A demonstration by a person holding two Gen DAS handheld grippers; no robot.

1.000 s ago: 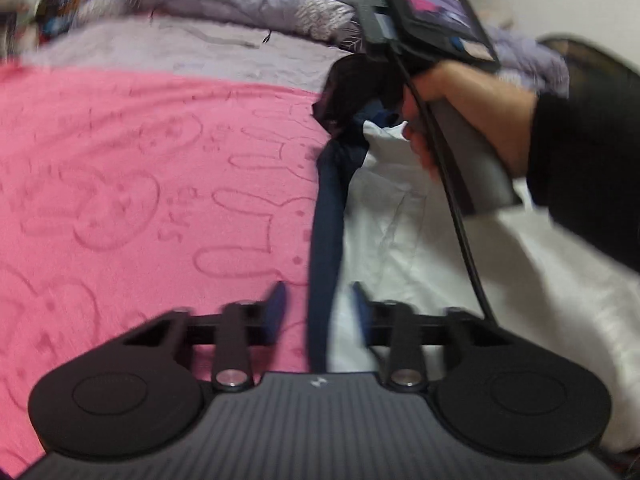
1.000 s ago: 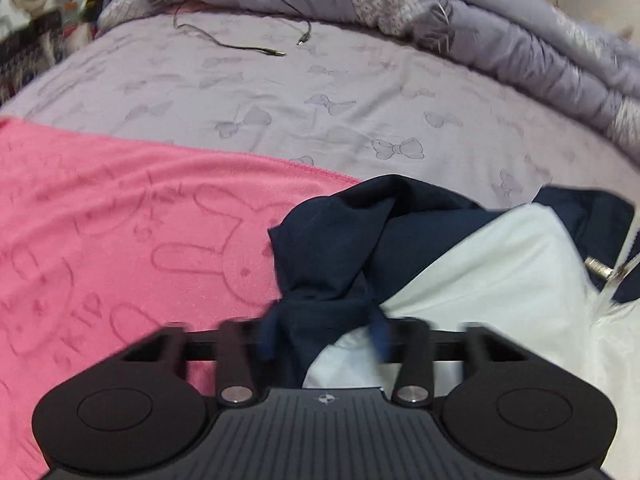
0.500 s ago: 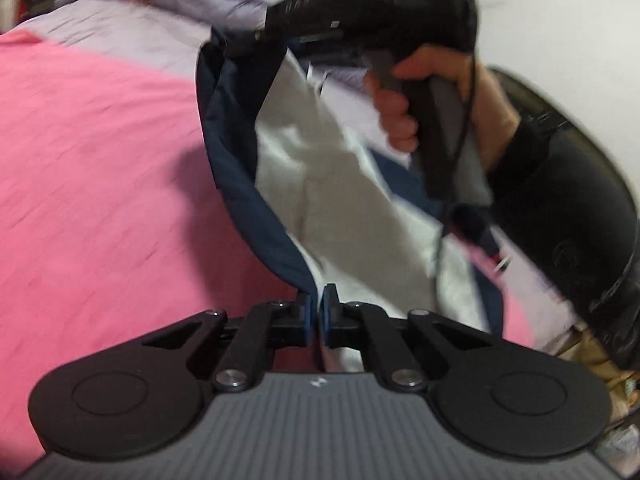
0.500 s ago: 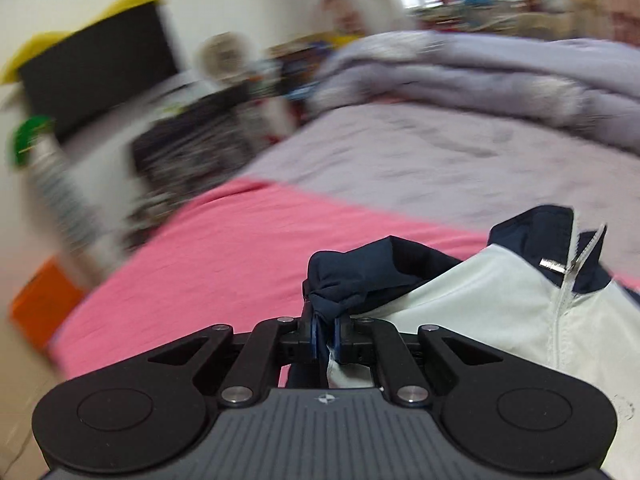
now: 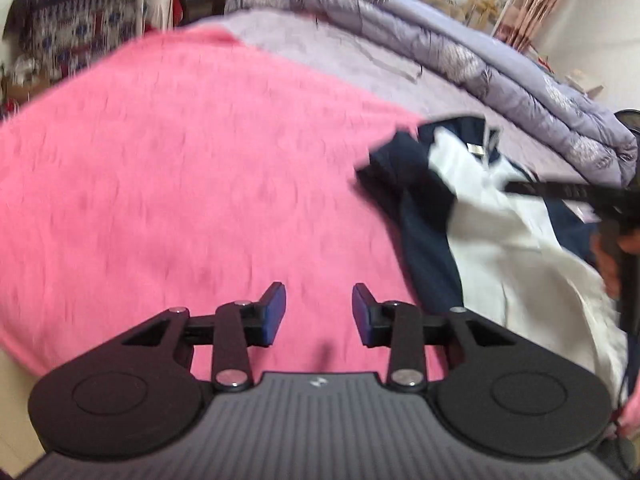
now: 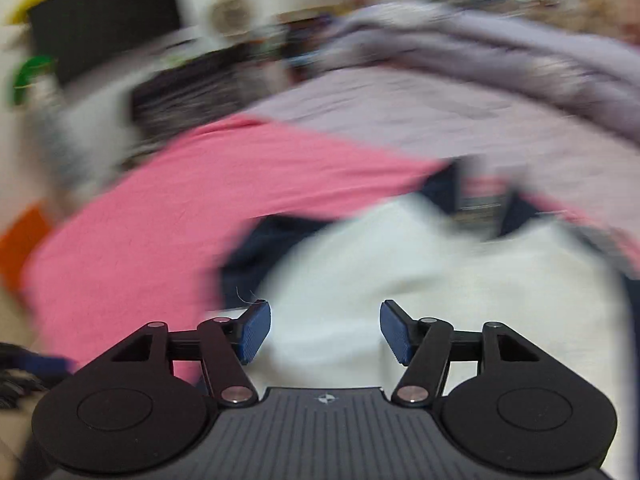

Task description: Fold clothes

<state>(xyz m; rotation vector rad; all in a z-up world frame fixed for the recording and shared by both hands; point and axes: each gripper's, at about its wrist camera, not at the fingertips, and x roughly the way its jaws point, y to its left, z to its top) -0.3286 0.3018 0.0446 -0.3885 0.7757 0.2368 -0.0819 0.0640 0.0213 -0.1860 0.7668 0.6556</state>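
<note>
A white and navy zip jacket [image 5: 500, 216] lies crumpled on the pink bunny-print blanket [image 5: 180, 168] at the right of the left wrist view. My left gripper [image 5: 319, 312] hangs over bare pink blanket left of the jacket, its jaws opening with nothing between them. In the blurred right wrist view the jacket [image 6: 420, 272] spreads below my right gripper [image 6: 325, 330], whose jaws are opening too and hold nothing. The other handset, with a hand [image 5: 612, 256] on it, shows at the far right of the left wrist view.
A lilac sheet [image 5: 360, 60] and a rolled grey-lilac duvet [image 5: 500, 68] lie beyond the blanket. Cluttered shelves and a patterned cloth [image 5: 80, 36] stand past the bed's left side. A dark box with yellow lid [image 6: 100, 20] and an orange item [image 6: 20, 244] sit off the bed.
Both grippers were shut on the jacket's navy edge half a second ago and have let it go. The jacket has dropped onto the bed, and both hands have pulled back and up.
</note>
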